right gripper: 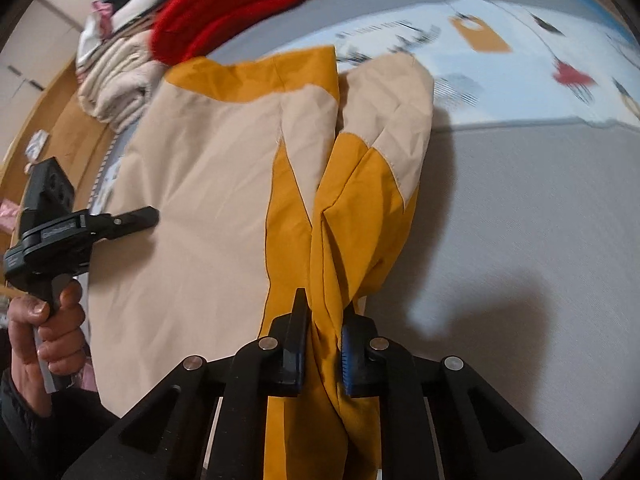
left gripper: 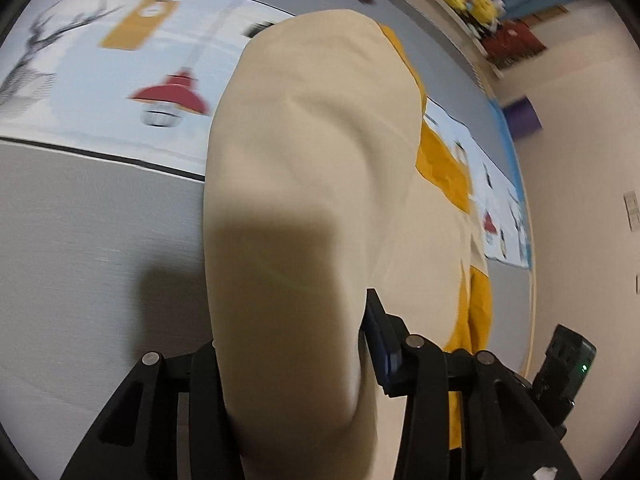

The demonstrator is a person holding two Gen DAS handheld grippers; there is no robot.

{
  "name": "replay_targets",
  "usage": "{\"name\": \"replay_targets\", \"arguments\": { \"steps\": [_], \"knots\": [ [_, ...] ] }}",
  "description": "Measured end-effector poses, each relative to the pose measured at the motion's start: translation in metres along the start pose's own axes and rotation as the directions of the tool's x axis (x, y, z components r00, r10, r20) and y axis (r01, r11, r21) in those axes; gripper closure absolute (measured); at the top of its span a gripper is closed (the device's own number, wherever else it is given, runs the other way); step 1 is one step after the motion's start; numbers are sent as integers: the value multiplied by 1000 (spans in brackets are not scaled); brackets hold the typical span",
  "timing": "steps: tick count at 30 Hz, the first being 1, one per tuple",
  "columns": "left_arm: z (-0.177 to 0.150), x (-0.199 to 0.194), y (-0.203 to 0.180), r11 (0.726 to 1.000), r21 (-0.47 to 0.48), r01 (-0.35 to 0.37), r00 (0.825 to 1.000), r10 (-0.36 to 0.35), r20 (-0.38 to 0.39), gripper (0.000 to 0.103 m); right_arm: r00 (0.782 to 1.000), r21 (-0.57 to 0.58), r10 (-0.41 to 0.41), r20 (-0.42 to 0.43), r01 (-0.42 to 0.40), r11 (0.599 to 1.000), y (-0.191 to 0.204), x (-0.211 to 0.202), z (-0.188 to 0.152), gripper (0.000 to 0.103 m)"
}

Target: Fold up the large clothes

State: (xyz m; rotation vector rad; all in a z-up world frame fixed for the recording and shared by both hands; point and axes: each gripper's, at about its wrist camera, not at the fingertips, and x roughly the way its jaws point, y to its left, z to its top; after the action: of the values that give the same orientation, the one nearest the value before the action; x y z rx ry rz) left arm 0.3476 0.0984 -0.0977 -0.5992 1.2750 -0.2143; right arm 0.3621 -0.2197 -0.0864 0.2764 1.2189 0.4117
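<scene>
Both claws clamped on one beige-and-mustard jacket: left claw, right claw; clothes pile at eleven o'clock.

Beige-and-mustard garment on a grey bed; pale blue printed sheet, red knit.

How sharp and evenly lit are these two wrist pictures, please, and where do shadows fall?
Left wrist view: motion blur smears the printed sheet; a dark shadow covers the beige cloth near the lens. Right wrist view: the garment is fairly sharp, the red pile blurred, and a shadow lies on the grey surface. Both bend at the rim.
</scene>
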Motion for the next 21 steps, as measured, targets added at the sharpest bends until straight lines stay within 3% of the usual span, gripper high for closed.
{"name": "replay_targets", "arguments": {
  "steps": [6,10,15,18,21],
  "knots": [
    [12,-30,38,996,-91,-25,999,28,34,59,1000,-54,18,-21,-19,998,42,15,-3,90],
    [12,-42,48,993,-109,-53,997,59,50,58,998,-35,-35,-55,33,999,32,17,-11,89],
    [7,-76,38,990,23,-138,983,134,129,57,996,-32,-86,-36,85,996,27,5,-15,81],
    [-1,-83,32,982,101,-160,981,147,126,57,991,-66,-132,16,133,989,33,-15,-21,77],
    [-19,-85,25,959,204,-195,979,179,94,57,998,-54,-40,-41,38,998,30,-21,-29,71]
  ]
}}
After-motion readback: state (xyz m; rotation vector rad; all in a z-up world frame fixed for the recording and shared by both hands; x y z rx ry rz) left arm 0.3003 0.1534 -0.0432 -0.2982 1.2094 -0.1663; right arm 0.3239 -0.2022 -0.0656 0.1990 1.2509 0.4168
